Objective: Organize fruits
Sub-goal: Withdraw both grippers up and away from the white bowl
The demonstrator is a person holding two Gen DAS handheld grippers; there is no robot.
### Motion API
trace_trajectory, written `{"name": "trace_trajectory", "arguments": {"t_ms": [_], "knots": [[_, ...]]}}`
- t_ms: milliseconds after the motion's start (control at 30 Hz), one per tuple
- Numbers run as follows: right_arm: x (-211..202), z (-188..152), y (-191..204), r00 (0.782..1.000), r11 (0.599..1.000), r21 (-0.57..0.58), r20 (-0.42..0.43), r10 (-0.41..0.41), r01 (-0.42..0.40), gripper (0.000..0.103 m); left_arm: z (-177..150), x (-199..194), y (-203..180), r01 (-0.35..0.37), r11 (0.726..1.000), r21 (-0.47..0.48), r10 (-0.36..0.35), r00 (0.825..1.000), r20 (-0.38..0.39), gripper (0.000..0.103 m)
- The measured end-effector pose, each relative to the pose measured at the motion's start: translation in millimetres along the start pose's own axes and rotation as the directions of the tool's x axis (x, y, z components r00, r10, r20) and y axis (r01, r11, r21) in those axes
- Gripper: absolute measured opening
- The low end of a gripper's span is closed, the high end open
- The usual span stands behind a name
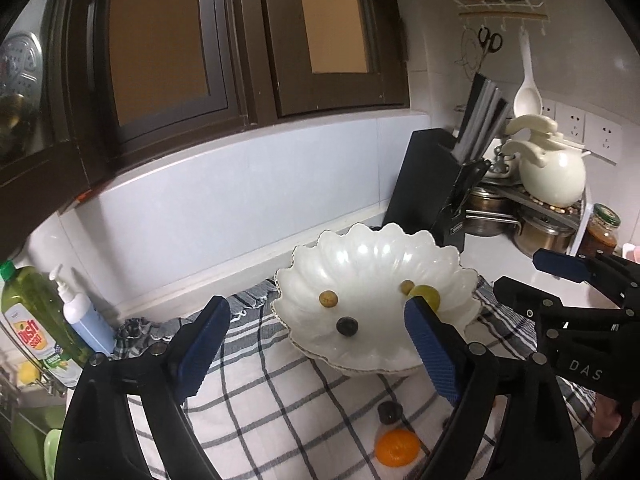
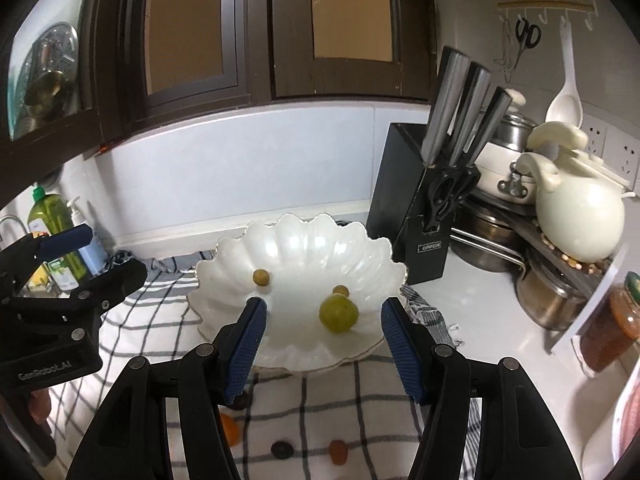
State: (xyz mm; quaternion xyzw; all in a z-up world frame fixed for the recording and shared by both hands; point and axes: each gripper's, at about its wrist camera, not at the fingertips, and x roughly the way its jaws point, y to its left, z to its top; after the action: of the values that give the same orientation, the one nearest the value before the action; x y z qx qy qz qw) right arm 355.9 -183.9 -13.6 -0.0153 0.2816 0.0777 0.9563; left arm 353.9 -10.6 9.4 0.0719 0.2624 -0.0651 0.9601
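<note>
While hovering at the near rim of the white scalloped shell-shaped bowl (image 1: 360, 236), best to count its four fruits as settled and turn to the loose ones.

Left hand-held gripper (image 1: 316, 312): released, blue pads spread wide, nothing between them.

Inside the bowl, left to right: small olive-brown round fruit (image 1: 328, 299), dark round berry (image 1: 346, 326), smaller tan fruit (image 1: 407, 286) and, touching it, a larger green grape (image 1: 424, 295).

Nearer, on the grey-and-white checked cloth (image 1: 260, 400) over the worktop, not yet gathered: orange citrus fruit (image 1: 397, 453), dark round fruit (image 1: 389, 412) just behind it, reddish-brown oval fruit (image 2: 338, 451) further right.

Right hand-held gripper (image 2: 324, 306): likewise released and empty, pads less far apart, with the green grape merely seen through the gap.

Probably wisest to go low to the cloth and take one fruit per gripper. Left for the orange citrus, which wants the wide spread; right for the reddish-brown oval. Straddle each from above and close gently, against rolling or bruising. On the return, clear the bowl's frilled rim and set down rather than drop, well apart from the fruit already lying there.
</note>
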Motion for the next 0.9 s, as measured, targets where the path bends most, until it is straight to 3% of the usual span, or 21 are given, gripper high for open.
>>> {"name": "trace_trajectory", "arguments": {"t_ms": [333, 433, 567, 900], "knots": [[-43.8, -12.5, 5.2, 0.998, 0.999, -0.034, 0.05, -0.026, 0.028, 0.061, -11.7, -38.3, -4.4, 0.025, 1.0, -0.017, -0.025, 0.999, 0.022, 0.091], [-54.9, -15.9, 4.6, 0.997, 0.998, -0.034, 0.062, -0.044, 0.046, 0.069, -15.3, -45.6, -6.7, 0.033, 0.999, -0.02, -0.033, 0.999, 0.019, 0.091], [-67.9, -22.0, 3.4, 0.994, 0.997, -0.037, 0.083, -0.068, 0.071, 0.069, -21.4, -53.3, -9.6, 0.038, 0.999, -0.036, -0.038, 0.999, 0.012, 0.091], [-82.1, -40.4, -0.4, 0.996, 0.996, -0.068, 0.073, -0.055, 0.06, 0.069, -47.1, -68.8, -23.1, 0.047, 0.997, -0.054, -0.047, 0.999, -0.011, 0.091]]}}
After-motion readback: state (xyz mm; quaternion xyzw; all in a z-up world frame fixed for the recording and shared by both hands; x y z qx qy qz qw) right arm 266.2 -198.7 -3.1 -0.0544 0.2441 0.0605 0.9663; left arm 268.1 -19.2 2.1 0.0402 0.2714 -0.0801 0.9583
